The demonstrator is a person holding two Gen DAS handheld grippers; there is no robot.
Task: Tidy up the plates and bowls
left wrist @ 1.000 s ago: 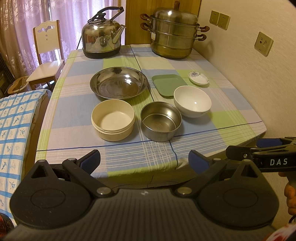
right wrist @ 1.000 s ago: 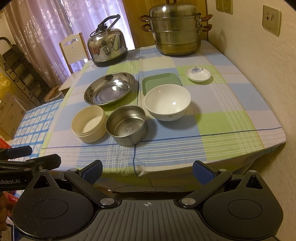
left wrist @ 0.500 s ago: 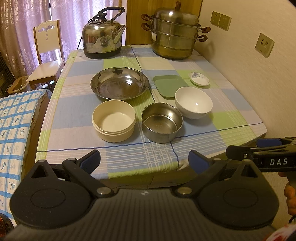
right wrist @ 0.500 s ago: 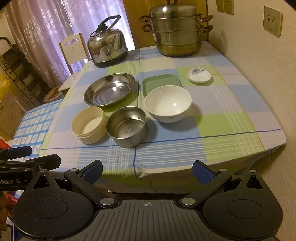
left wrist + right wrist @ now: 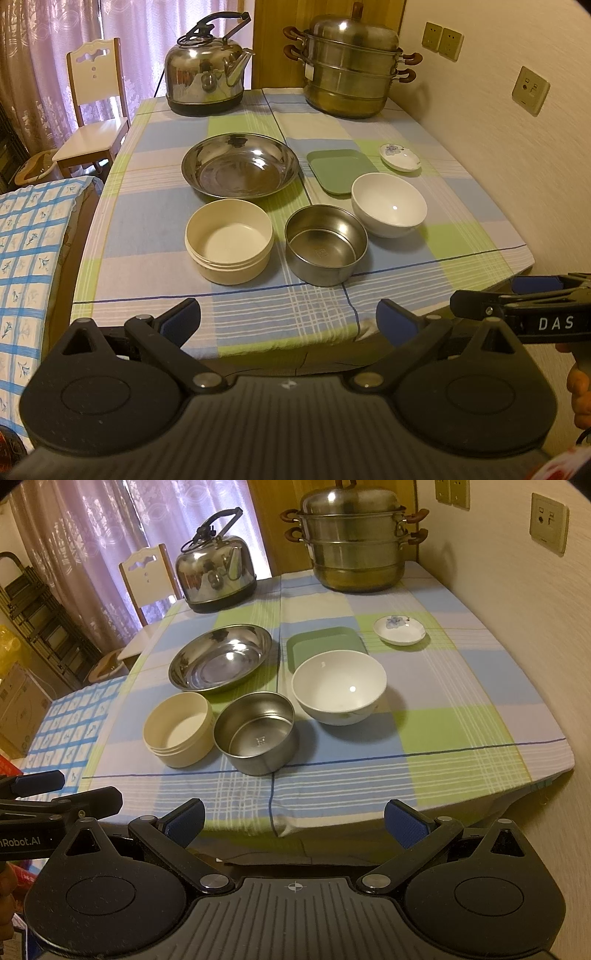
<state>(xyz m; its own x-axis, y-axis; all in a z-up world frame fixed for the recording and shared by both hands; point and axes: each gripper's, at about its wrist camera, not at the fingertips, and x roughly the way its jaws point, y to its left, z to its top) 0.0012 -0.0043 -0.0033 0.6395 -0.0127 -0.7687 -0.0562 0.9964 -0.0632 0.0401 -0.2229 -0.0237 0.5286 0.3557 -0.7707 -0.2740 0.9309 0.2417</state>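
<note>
Checked cloth covers counter [image 5: 461, 206]. Dishes lie ahead of both tongs, past near edge, none touched. Largest first: steel plate [image 5: 240, 168], green tray [image 5: 338, 170], white bowl [image 5: 339, 687] nearest right tongs [image 5: 293, 821], cream bowl [image 5: 229, 240] nearer left tongs [image 5: 288, 317], steel bowl [image 5: 325, 243] between, saucer [image 5: 399, 629] far right. Both tongs spread wide, empty — path looks clear.

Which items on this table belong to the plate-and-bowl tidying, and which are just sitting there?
Job: steel basin, green square plate, small flowered saucer, white bowl, steel bowl, cream container.

Bystanders: kettle, steamer pot, chair.
</note>
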